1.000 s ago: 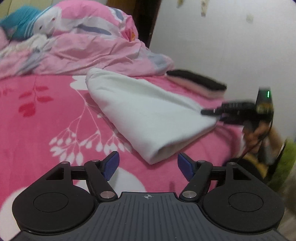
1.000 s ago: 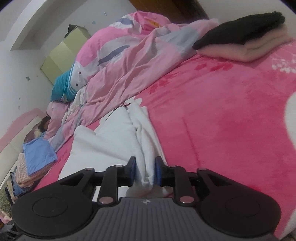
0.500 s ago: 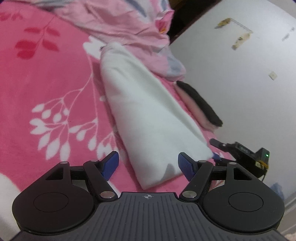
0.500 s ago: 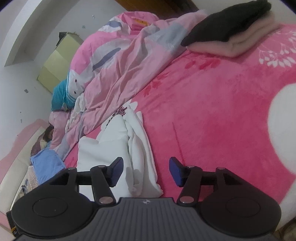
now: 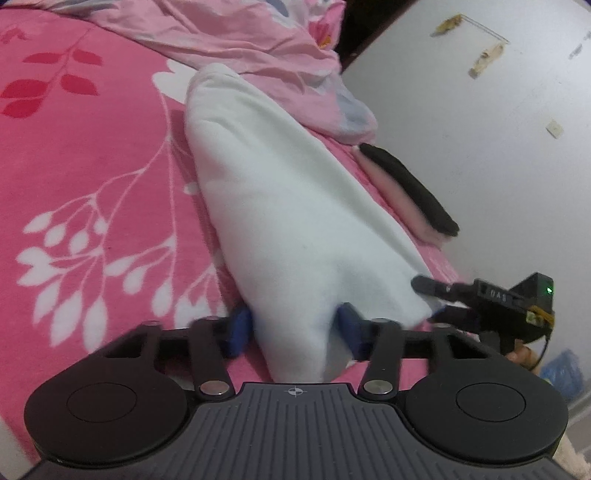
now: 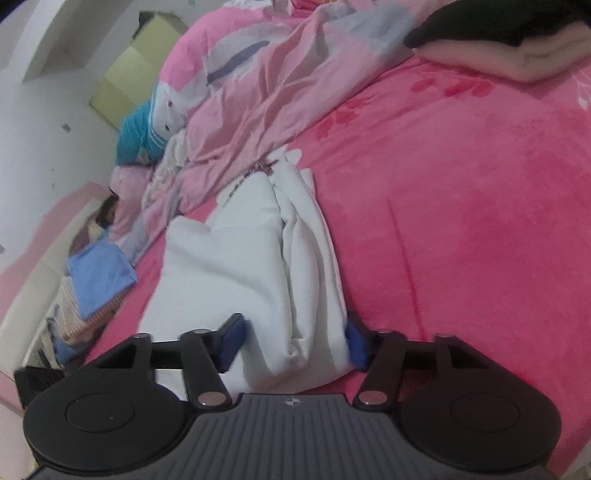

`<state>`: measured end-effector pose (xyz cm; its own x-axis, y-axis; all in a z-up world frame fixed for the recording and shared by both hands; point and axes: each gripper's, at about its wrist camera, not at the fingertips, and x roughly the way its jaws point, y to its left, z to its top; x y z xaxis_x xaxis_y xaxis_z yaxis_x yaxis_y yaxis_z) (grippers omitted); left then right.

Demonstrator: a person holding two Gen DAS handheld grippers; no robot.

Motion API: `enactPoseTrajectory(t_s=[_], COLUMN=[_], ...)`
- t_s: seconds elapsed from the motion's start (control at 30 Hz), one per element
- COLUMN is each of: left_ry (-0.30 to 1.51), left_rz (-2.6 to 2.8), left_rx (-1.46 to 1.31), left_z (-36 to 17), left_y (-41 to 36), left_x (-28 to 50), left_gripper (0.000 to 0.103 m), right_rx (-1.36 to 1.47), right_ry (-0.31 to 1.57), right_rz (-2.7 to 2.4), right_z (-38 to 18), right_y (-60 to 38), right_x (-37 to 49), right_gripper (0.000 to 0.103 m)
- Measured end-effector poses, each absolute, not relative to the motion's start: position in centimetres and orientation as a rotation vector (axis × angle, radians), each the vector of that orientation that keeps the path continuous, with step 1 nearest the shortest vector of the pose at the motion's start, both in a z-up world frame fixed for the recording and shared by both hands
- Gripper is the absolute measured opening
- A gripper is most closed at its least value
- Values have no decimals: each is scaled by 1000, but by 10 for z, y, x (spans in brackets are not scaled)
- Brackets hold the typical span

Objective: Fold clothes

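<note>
A white garment, folded into a long strip, lies on the pink flowered blanket. My left gripper is at its near end with the jaws closing; both blue pads press into the bunched cloth. In the right wrist view the same white garment shows its layered edge. My right gripper straddles that end, jaws closing, with the cloth roll between the pads; the right pad touches it and the left pad stands apart. The left wrist view also catches the right gripper at the garment's far corner.
A rumpled pink quilt lies behind the garment. A folded black-and-pink stack sits by the white wall. A pile of folded clothes with a blue top lies off the bed's left side, near a teal pillow.
My left gripper came down and forward onto the garment's near end and its jaws narrowed around the cloth. My right gripper let go, opened wide, then began narrowing around the fold.
</note>
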<state>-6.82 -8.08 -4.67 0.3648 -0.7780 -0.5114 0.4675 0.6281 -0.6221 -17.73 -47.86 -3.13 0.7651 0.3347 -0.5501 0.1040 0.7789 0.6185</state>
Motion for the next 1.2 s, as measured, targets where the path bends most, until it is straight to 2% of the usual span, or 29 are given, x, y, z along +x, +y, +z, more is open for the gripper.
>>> enactPoseTrajectory(t_s=[0.07,0.1,0.23,0.5,0.53,0.63,0.7,0.73,0.77,0.8,0.9,1.1,1.2], left_ry=[882,882,879,936,951,983,967,951,934,918,907,901,885], left_rz=[-821,-817,-802,-879,-881,-887,-873,-859,-844,-830,-809,-786,-800], left_rx=[-451,-465,-517,-461,-468,-503,-545,-566,-588,-608,-617,-593,-636], left_z=[-45,-44,-33,-30,-34,-41,-38,-37,-35,-33,-32,-49,-53], left_y=[-74,-71,-61,-43,-41,-32,-20,-14,-7,-1,-2,-35,-37], left_x=[-74,-75,-82,-105,-103,-97,-91,-87,-84,-80,-55,-2,14], left_gripper=[22,17,13,13,14,23,40,46,58,66,70,69,69], right_rx=[679,669,670,699,709,778,791,790,793,797,809,886,897], right_ry=[714,713,686,723,725,722,697,676,653,636,641,791,809], right_rz=[152,151,178,222,226,238,249,262,274,284,297,352,426], right_z=[-29,-27,-12,-18,-21,-24,-19,-15,-10,-6,-4,-36,-44], right_y=[-475,-472,-463,-453,-455,-467,-477,-482,-489,-494,-507,-509,-507], right_x=[-176,-177,-186,-214,-215,-216,-217,-218,-217,-213,-183,-88,-55], right_gripper=[29,27,23,23,24,40,57,60,65,70,75,75,75])
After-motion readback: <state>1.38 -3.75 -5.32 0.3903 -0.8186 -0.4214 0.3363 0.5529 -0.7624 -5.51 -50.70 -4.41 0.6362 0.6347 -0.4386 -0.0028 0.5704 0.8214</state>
